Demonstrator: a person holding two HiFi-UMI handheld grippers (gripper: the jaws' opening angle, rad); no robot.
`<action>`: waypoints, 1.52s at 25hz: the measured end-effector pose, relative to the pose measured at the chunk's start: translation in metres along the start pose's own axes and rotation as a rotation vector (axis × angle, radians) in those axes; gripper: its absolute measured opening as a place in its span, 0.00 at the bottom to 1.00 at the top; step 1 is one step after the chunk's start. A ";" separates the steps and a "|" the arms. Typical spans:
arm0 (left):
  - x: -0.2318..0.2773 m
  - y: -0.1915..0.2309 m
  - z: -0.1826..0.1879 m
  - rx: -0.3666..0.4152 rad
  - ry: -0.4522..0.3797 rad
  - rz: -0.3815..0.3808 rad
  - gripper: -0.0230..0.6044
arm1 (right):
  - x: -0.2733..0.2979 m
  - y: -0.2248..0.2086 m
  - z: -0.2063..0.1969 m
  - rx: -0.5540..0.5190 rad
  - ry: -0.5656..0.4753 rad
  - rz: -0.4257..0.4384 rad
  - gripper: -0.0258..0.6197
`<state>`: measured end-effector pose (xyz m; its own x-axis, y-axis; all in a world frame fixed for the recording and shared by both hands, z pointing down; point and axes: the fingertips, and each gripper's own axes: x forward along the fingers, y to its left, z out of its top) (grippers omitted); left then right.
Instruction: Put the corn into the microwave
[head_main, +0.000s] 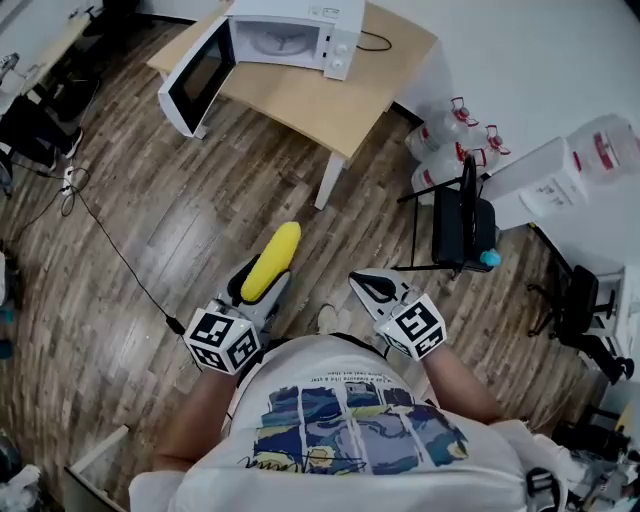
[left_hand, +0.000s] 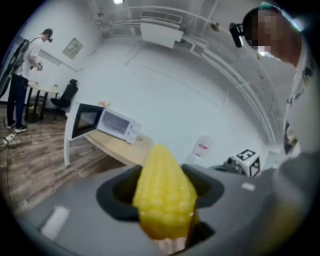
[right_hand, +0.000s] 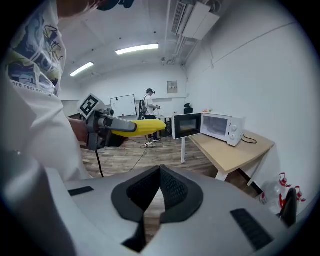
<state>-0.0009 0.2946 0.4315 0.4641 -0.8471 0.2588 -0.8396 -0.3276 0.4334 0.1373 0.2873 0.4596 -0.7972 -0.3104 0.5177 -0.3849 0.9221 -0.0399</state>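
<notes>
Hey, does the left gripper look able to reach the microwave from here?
Likely not yet: left gripper and corn are far from the microwave across floor, though its door stands open.

Count: one corn (head_main: 272, 260), one microwave (head_main: 290, 35), one wooden table (head_main: 300, 100), two grippers, namely left gripper (head_main: 262, 283) and right gripper (head_main: 368, 286), each bearing one marker cube (head_main: 222, 340), two red-capped water jugs (head_main: 437, 132), two black chairs (head_main: 462, 228), one person (right_hand: 149, 107) standing far off

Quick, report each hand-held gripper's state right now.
Left hand-held gripper: closed on the corn.
Right hand-held gripper: closed, nothing between its jaws.
</notes>
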 end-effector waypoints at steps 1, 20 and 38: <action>0.009 -0.008 -0.002 0.011 0.005 0.005 0.45 | -0.007 -0.008 -0.005 0.002 -0.003 0.002 0.05; 0.135 0.026 0.033 0.019 0.022 0.109 0.45 | -0.019 -0.136 -0.011 0.137 -0.087 -0.070 0.09; 0.249 0.195 0.149 0.021 0.008 0.046 0.45 | 0.097 -0.217 0.088 0.167 -0.030 -0.156 0.09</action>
<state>-0.0912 -0.0425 0.4523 0.4274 -0.8579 0.2851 -0.8657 -0.2974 0.4027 0.1023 0.0368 0.4432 -0.7344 -0.4555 0.5032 -0.5743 0.8121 -0.1029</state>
